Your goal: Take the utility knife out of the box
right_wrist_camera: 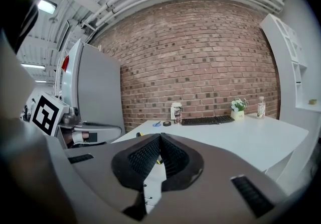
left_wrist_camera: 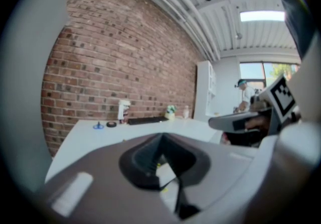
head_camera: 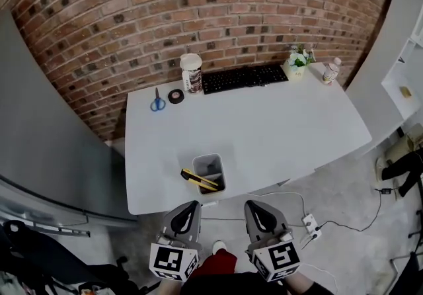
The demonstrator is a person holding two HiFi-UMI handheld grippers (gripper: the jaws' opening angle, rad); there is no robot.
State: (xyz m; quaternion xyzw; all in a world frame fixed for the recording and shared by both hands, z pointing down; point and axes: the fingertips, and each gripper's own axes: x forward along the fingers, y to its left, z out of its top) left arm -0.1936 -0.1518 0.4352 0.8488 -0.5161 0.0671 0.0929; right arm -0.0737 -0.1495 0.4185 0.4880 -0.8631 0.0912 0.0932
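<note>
- Head view: a white counter (head_camera: 284,128) stands against a brick wall (head_camera: 132,16).
- A small grey box (head_camera: 206,158) sits close to the counter's near edge. The utility knife (head_camera: 198,180), yellow and black, lies slanted in it, with one end sticking out over the box's left rim.
- Along the far side of the counter, from left to right, are blue scissors (head_camera: 157,102), a roll of black tape (head_camera: 176,96), a tall cup (head_camera: 191,73), a black keyboard (head_camera: 244,78), a small potted plant (head_camera: 299,59) and a bottle (head_camera: 330,71).
- The left tongs (head_camera: 191,206) and the right tongs (head_camera: 255,205) are side by side off the near edge of the counter, over the grey floor (head_camera: 344,201). Both point towards the counter and stop short of the box; neither touches it.
- Left gripper view: the two dark pads meet at a point, so the left tongs are closed with nothing gripped. Beyond them the counter runs back to the wall, and the right tongs show at the right edge.
- Right gripper view: the ribbed pads are pressed together, so the right tongs are closed and empty too. A little yellow shows just past their left side, too small to make out. The left tongs are at the left edge, and a white shelf unit (right_wrist_camera: 293,67) stands at the right.
</note>
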